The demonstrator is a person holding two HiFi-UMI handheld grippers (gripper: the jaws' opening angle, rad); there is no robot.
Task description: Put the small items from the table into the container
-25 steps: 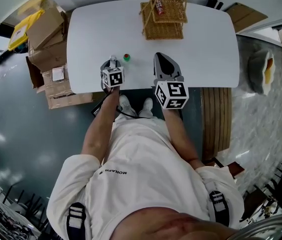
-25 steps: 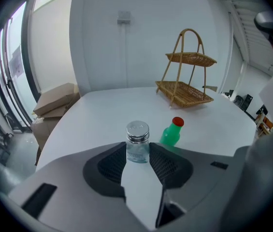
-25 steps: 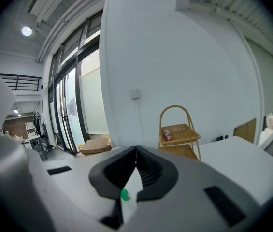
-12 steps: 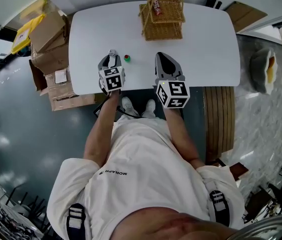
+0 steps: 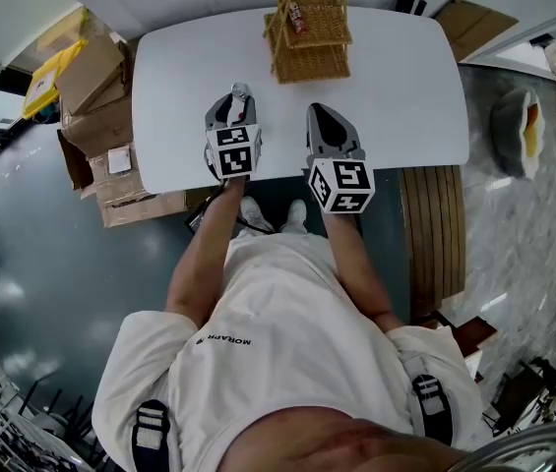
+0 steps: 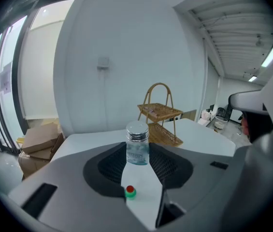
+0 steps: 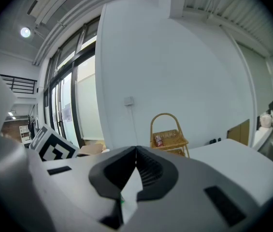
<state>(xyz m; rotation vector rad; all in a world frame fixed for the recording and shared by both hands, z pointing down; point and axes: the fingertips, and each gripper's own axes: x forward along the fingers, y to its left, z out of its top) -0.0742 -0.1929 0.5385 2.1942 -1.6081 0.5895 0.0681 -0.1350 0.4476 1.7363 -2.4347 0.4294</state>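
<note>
A small clear bottle (image 5: 239,90) with a silver cap hangs above the white table (image 5: 396,87), and my left gripper (image 5: 238,97) is shut on it. In the left gripper view the bottle (image 6: 137,149) stands upright between the jaws. A small green and red item (image 6: 130,192) lies on the table below it; the head view hides this item. The two-tier wicker basket (image 5: 305,32) stands at the table's far side with a red packet (image 5: 297,13) on its upper tier. My right gripper (image 5: 319,111) hovers near the front edge, its jaws shut on nothing.
Cardboard boxes (image 5: 95,77) are stacked on the floor left of the table. A slatted wooden bench (image 5: 425,234) stands at the right. The person's shoes (image 5: 268,212) show just under the table's front edge.
My left gripper has risen and moved toward the basket with the bottle in it, and now covers the green and red item in the head view. The right gripper has hardly shifted.
</note>
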